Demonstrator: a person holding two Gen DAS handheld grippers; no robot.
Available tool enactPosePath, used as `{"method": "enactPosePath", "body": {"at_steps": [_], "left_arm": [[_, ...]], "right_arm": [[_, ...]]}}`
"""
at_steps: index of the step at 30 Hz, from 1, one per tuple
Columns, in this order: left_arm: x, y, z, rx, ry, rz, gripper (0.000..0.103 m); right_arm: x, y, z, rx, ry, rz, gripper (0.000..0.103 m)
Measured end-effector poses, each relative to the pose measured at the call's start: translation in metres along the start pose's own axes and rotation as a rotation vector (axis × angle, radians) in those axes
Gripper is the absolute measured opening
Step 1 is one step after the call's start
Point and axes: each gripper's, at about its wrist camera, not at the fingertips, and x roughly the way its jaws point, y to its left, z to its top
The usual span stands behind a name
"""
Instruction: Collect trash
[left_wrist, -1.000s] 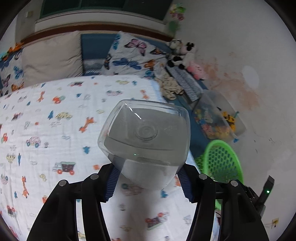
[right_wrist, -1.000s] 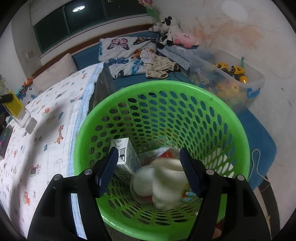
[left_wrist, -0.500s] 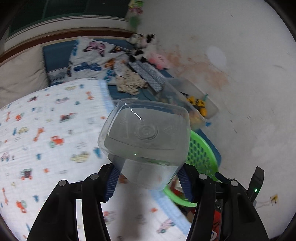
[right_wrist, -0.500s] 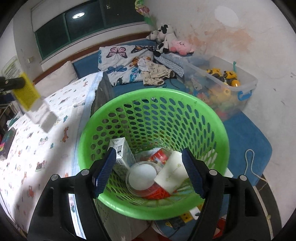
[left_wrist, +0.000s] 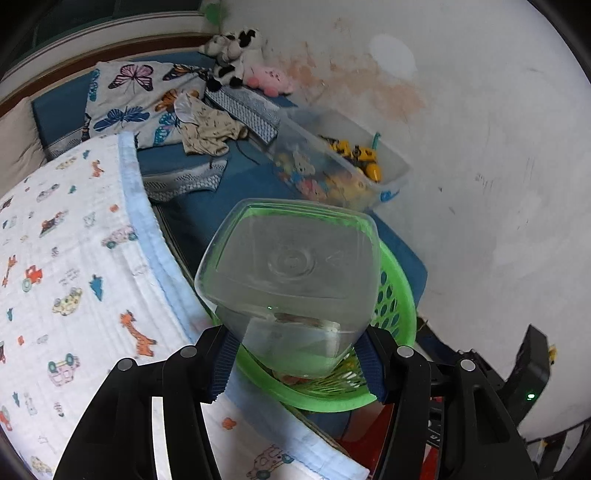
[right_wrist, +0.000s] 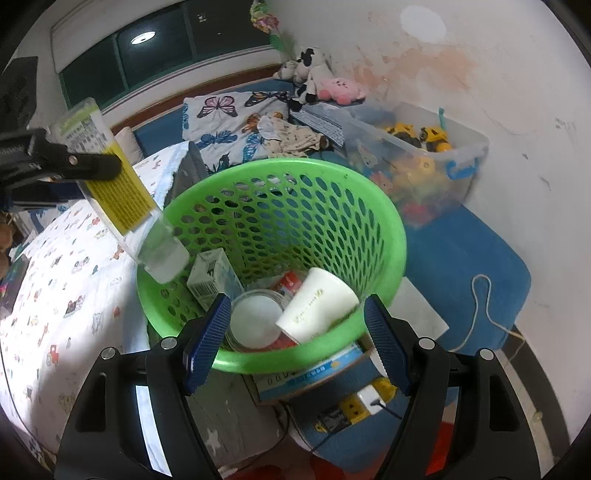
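Three discards fill the green basket (right_wrist: 384, 236): carton (right_wrist: 212, 275), white cup (right_wrist: 317, 308), round lid (right_wrist: 255, 321); right claw (right_wrist: 295, 341) spread.

- Left wrist view looks steeply down from beside the bed (left_wrist: 74, 258), close above the perforated green plastic basket (left_wrist: 395, 295).
- Right wrist view looks down into the same basket (right_wrist: 373, 206), close.
- Both share the basket, bed and clear toy bin (left_wrist: 388, 177).

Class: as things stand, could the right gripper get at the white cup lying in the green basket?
Probably yes. The right gripper is open and empty just above the basket rim, and the cup lies on top, uncovered.
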Motion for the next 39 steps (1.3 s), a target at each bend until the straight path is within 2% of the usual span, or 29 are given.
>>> {"method": "enactPosePath", "body": {"at_steps": [8,12,16,24,35,39], "left_arm": [[0.026,-0.001,-0.011,-0.007,0.074,0.014,0.056],[0.028,-0.004,-0.014,0.003,0.082,0.005,0.066],[0.023,-0.003,-0.017,0.008,0.075,0.000,0.066],[-0.001,0.014,-0.025,-0.022,0.030,0.008,0.067],[-0.046,0.042,-0.040,-0.050,-0.061,0.071,0.067],[-0.066,0.052,-0.048,-0.051,-0.099,0.103,0.070]], "right_arm": [[-0.004,0.000,-0.008,0.005,0.004,0.009,0.075],[-0.005,0.000,-0.011,0.014,0.006,0.018,0.075],[-0.007,0.005,-0.013,0.008,0.008,0.025,0.075],[-0.015,0.017,-0.014,-0.023,-0.008,0.020,0.076],[-0.029,0.029,-0.013,-0.043,-0.030,0.017,0.076],[-0.034,0.036,-0.013,-0.055,-0.038,0.024,0.077]]}}
